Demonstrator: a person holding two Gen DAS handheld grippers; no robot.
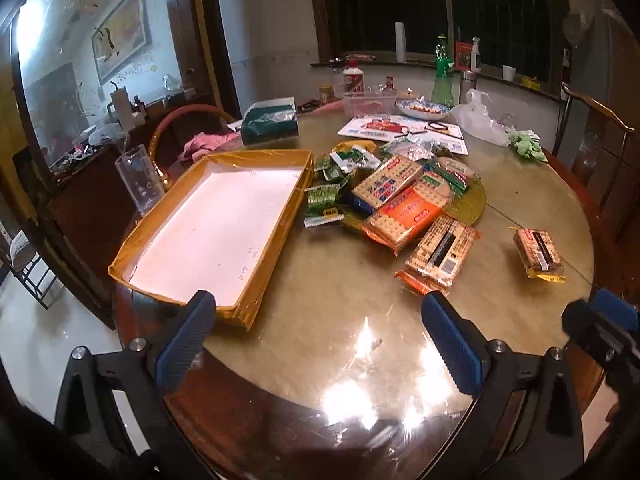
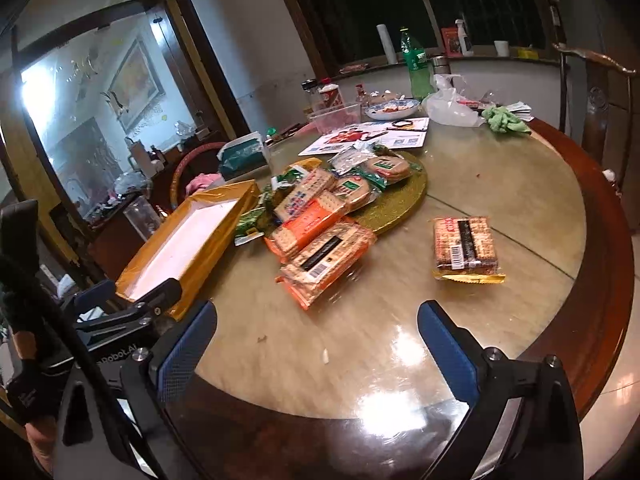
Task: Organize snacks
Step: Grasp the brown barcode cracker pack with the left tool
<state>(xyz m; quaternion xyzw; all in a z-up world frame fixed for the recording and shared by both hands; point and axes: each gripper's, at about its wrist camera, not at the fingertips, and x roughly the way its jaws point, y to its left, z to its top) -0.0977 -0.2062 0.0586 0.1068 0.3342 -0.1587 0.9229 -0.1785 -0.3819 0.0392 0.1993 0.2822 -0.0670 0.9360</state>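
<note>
A gold box lid with a white inside [image 1: 216, 228] lies open on the left of the round table; it also shows in the right wrist view [image 2: 188, 248]. A pile of cracker packs [image 1: 404, 204] and small green packets [image 1: 324, 196] sits beside it, partly on a gold mat [image 2: 396, 200]. One cracker pack [image 1: 540, 256] lies alone to the right, also in the right wrist view [image 2: 466, 246]. My left gripper [image 1: 320, 320] is open and empty above the table's near edge. My right gripper [image 2: 316, 328] is open and empty, short of the pile.
A glass tumbler [image 1: 140, 180] stands left of the lid. At the back are a tissue box [image 1: 272, 120], a plastic tub [image 1: 368, 102], a bowl [image 1: 422, 108], a green bottle [image 1: 442, 76], a plastic bag [image 1: 480, 118] and a green cloth [image 1: 526, 144]. Chairs stand around the table.
</note>
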